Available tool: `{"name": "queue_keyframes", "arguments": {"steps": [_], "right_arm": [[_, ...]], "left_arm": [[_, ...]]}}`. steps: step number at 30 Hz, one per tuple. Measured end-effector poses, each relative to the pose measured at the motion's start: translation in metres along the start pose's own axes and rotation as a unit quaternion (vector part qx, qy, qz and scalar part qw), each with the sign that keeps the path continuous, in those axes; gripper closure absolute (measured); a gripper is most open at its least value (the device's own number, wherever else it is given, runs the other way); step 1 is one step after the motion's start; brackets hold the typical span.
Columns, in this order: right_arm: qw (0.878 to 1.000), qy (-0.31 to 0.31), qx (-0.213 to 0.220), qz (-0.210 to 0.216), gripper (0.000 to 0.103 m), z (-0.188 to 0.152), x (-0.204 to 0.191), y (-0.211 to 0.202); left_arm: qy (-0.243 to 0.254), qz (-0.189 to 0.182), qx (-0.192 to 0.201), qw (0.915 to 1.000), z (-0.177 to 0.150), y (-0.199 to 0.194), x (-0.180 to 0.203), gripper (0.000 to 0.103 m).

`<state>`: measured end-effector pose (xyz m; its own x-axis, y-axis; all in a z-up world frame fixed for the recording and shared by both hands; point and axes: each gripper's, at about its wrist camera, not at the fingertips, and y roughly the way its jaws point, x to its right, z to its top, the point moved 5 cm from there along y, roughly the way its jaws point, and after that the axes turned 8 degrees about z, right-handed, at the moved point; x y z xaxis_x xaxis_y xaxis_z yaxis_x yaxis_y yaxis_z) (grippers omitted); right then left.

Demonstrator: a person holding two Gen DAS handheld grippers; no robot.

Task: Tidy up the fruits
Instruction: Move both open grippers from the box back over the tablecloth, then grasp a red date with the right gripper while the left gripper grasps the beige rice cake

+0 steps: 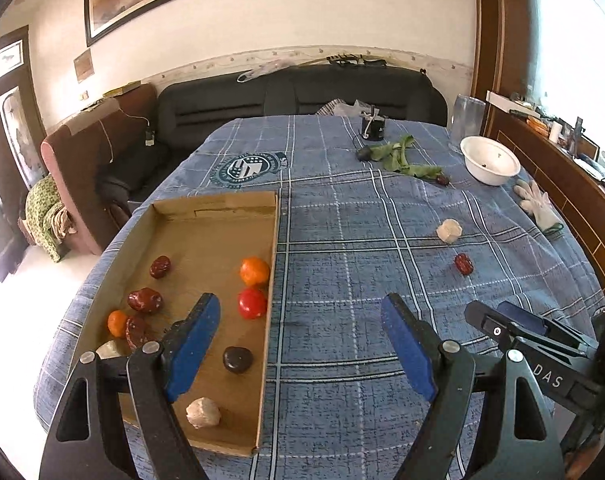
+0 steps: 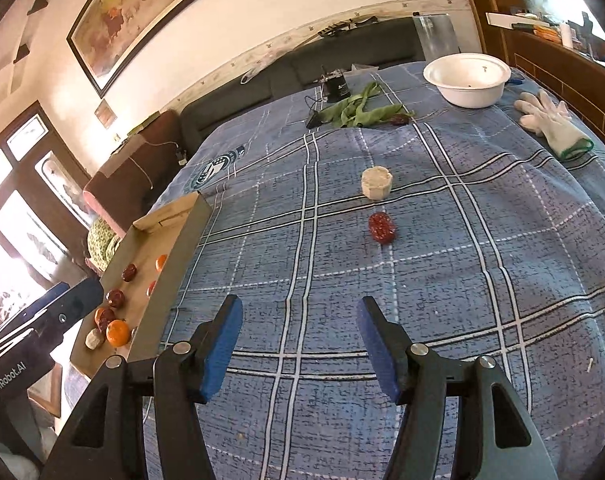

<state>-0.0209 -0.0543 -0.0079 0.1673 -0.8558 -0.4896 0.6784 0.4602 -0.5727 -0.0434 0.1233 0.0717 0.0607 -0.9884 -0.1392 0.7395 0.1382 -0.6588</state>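
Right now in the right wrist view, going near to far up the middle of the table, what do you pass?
Right hand-held gripper → red fruit → white fruit → green leaves → black box

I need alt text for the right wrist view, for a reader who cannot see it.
Open tongs hover over a blue plaid cloth, pointing at a red fruit and a white piece beyond it. At left, a cardboard tray holds red and orange fruits; a white bowl and glove lie far right.
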Motion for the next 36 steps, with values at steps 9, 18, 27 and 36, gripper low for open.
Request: {"name": "queue_keyframes", "arguments": {"steps": [9, 18, 27, 36], "right_arm": [[1.0, 0.006, -0.005, -0.007, 0.037, -0.002, 0.01, 0.0], [0.998, -0.012, -0.012, -0.06, 0.037, 0.017, 0.036, -0.001], [0.99, -0.063, -0.042, -0.116, 0.039, 0.049, 0.057, 0.041], [0.983, -0.105, -0.066, -0.135, 0.079, 0.052, 0.056, 0.077]], "left_arm": [[0.008, -0.014, -0.014, 0.9998, -0.005, 0.01, 0.01, 0.021], [-0.01, -0.03, -0.041, 0.9987, -0.009, 0.028, 0.006, 0.021], [-0.007, -0.044, -0.063, 0.997, -0.013, 0.042, 0.014, 0.021], [0.0, -0.047, -0.068, 0.9966, 0.004, 0.056, 0.021, 0.021]]}}
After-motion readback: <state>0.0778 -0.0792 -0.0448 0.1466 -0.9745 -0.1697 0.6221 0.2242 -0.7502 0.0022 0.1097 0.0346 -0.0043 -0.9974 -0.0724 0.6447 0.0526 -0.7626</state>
